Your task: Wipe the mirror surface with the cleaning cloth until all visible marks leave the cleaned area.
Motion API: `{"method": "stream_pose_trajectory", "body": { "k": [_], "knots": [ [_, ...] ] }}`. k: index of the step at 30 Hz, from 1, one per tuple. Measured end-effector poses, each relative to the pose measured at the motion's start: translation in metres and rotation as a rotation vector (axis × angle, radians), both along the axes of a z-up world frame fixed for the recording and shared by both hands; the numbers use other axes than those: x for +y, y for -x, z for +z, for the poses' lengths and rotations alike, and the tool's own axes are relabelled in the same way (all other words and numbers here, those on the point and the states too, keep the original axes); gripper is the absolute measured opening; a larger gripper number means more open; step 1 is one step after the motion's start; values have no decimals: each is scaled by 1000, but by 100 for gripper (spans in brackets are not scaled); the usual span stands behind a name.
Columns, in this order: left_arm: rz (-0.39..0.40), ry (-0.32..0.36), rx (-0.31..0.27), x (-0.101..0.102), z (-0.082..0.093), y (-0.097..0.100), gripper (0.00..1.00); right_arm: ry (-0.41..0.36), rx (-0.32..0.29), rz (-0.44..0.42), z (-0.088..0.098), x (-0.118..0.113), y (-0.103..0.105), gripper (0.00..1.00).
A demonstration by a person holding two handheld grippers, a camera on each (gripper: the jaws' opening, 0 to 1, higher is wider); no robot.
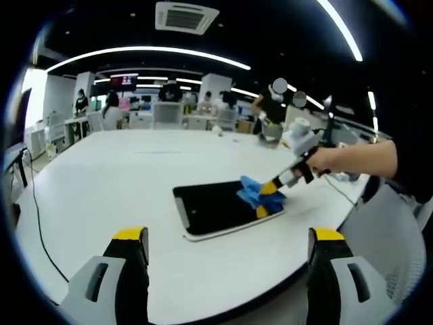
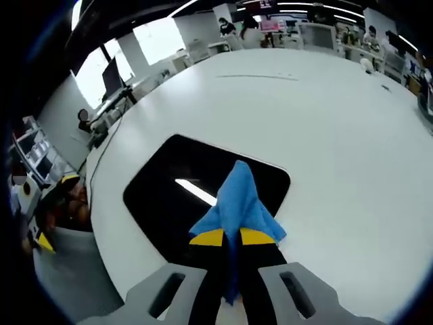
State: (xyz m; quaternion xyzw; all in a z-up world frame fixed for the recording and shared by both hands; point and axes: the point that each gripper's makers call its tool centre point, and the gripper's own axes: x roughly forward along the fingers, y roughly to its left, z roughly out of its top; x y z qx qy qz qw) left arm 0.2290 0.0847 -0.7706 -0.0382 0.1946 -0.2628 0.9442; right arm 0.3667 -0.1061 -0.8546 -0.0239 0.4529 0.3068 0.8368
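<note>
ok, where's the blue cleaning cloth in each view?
Left gripper view: the blue cleaning cloth sits right of centre, on the near-right corner of the dark rectangular mirror, pinched by the right gripper.
Right gripper view: cloth at lower centre, rising from the jaws.
Shared landmark: the mirror.

left gripper jaws wide apart, right gripper clamped, hand holding it

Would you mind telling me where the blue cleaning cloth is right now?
The blue cleaning cloth is pinched in the right claw, lying on the mirror near its edge on the white table.
</note>
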Motion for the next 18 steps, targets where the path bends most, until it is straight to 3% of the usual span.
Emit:
{"method": "stream_pose_trajectory", "body": {
  "k": [18],
  "knots": [
    [1, 3, 2, 0, 0, 0, 97, 11, -2, -3, 0, -5, 2, 1]
  ]
}}
